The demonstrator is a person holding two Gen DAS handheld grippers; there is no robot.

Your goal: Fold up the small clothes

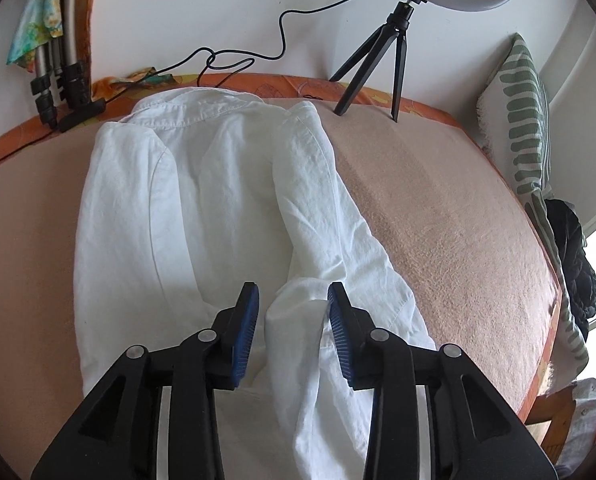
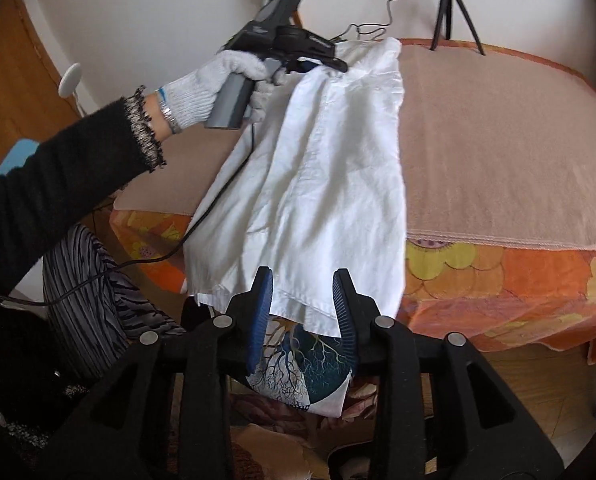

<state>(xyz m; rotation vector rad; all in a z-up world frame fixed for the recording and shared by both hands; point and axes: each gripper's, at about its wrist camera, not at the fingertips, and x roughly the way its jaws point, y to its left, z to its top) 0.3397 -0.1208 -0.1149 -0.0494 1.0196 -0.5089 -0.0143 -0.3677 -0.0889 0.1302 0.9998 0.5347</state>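
A white long-sleeved shirt lies on the pink blanket, collar at the far end, both sleeves folded inward over the body. My left gripper is open and hovers over the shirt, a raised fold of the right sleeve between its blue pads without being pinched. In the right wrist view the shirt hangs over the bed's near edge. My right gripper is open just in front of the hanging hem. The left gripper is seen from there over the collar end, held by a gloved hand.
A ring light on a black tripod stands at the bed's far edge, its cable running along the wall. A striped cushion and dark clothes lie at the right. A patterned cloth lies below the hem.
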